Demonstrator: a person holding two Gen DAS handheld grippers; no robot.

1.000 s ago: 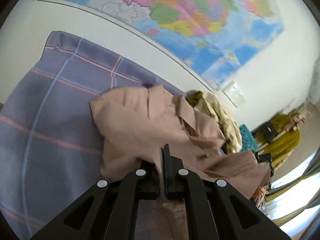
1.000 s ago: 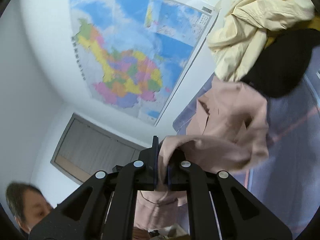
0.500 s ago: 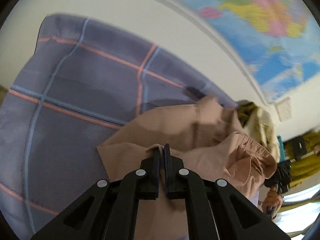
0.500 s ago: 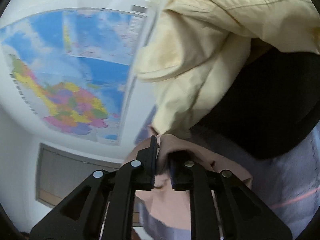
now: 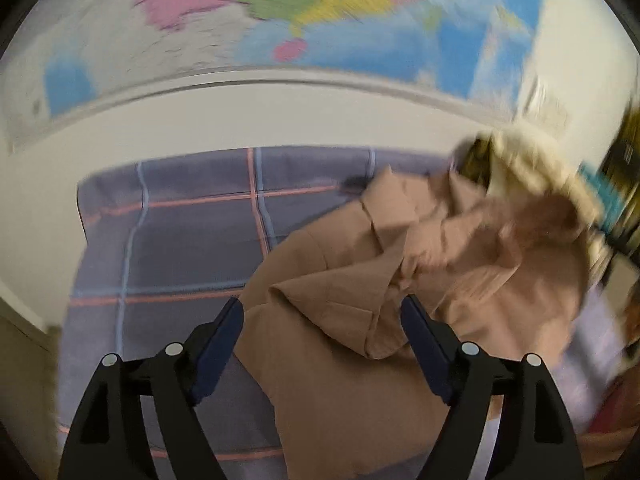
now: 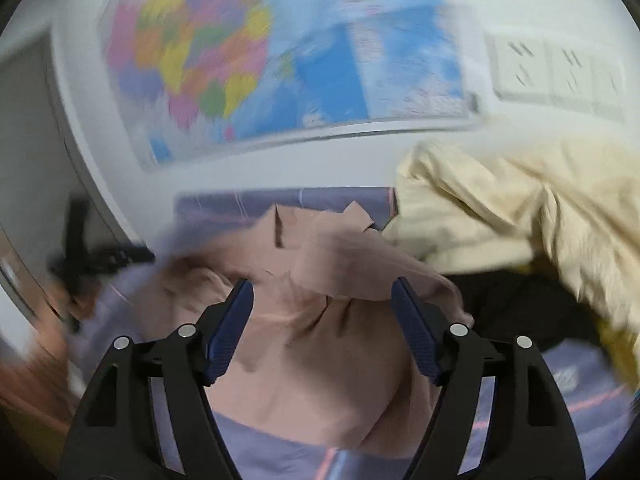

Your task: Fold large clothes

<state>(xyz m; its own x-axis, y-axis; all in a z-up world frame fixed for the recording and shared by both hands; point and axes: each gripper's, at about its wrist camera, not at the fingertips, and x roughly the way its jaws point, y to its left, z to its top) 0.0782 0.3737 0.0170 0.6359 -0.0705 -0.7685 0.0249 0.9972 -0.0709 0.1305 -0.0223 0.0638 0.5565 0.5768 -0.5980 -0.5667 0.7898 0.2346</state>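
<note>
Both tools, left (image 5: pixel 322 312) and right (image 6: pixel 322 294), spread wide over the crumpled tan cloth jacket (image 5: pixel 360 288) on a purple plaid bedsheet (image 5: pixel 180 232), colourful wall map (image 6: pixel 248 52) behind.

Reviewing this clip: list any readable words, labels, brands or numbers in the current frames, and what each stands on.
None can be read.
wall map: its print is smeared by motion blur in both wrist views.
wall sockets: no lettering shows.
pink-brown garment, cream garment, plaid bedsheet: no tag or print visible.
Both the left gripper and the right gripper bear no markings.
</note>
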